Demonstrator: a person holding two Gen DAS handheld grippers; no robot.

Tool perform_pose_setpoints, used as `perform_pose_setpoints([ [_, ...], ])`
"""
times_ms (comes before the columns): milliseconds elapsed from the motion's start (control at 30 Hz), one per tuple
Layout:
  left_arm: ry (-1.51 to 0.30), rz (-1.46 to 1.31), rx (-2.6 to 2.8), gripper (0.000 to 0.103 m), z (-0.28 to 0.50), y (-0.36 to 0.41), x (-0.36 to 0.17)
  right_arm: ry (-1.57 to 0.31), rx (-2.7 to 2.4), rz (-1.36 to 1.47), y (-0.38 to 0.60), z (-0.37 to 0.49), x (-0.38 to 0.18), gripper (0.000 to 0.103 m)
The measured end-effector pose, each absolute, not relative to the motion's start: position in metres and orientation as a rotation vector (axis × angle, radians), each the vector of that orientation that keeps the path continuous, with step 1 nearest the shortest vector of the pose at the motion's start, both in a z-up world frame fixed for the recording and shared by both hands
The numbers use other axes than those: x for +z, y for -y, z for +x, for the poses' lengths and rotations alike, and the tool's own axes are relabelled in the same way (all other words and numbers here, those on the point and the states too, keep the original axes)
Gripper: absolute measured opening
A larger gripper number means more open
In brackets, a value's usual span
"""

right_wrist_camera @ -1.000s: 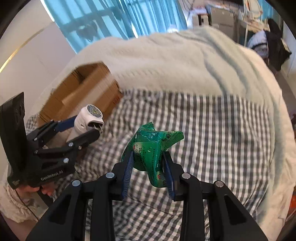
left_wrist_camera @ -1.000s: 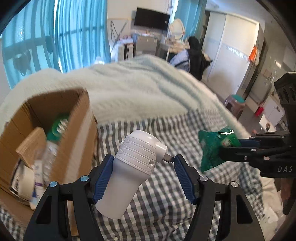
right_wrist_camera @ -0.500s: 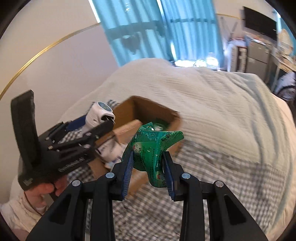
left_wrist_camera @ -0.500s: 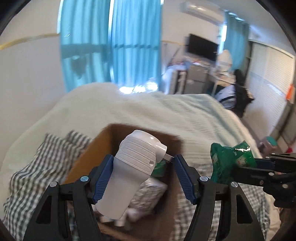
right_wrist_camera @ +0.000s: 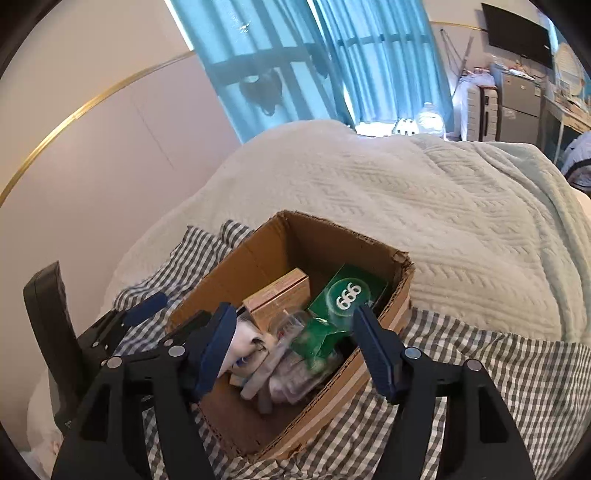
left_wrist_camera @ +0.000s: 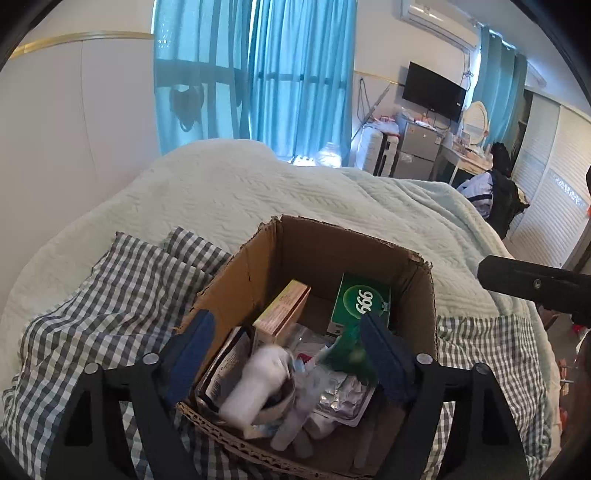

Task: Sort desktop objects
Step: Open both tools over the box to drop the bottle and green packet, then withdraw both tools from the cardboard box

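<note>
Both handheld tools share one build: the left gripper [left_wrist_camera: 286, 354] and right gripper [right_wrist_camera: 295, 347] have matte black angular arms, blue ribbed pads [right_wrist_camera: 218, 347] on the fingers, and round silver screws [left_wrist_camera: 423, 358] at the pivots.

Home bedroom. Bed with a pale green knitted blanket [left_wrist_camera: 280, 192] and a grey-white checked sheet [left_wrist_camera: 122, 291] fills the near scene. Blue curtains [left_wrist_camera: 258, 74] over the far window, black wall-mounted TV [left_wrist_camera: 433, 96] far right, white wall air conditioner [left_wrist_camera: 436, 22] above it, round mirror [left_wrist_camera: 476, 117] on a cluttered desk.
</note>
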State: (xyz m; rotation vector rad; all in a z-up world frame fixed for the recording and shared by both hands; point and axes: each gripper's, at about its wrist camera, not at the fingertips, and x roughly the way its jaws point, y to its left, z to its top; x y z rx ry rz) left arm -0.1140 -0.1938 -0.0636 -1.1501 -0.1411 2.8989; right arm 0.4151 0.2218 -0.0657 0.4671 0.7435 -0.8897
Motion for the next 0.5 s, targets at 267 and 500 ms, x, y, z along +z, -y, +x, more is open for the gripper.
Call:
perform_pose_setpoints([
  [267,0.152,-1.069,2.879,0.103,-0.086,0.174,-0.040,-0.783,-1.055,0.239,-0.267,0.381,-0.037,0.092],
  [500,0.146,-1.021,2.893,0.103,-0.063,0.141,-0.025,-0.766,-1.158,0.148,-0.302,0.337,-0.032,0.103],
])
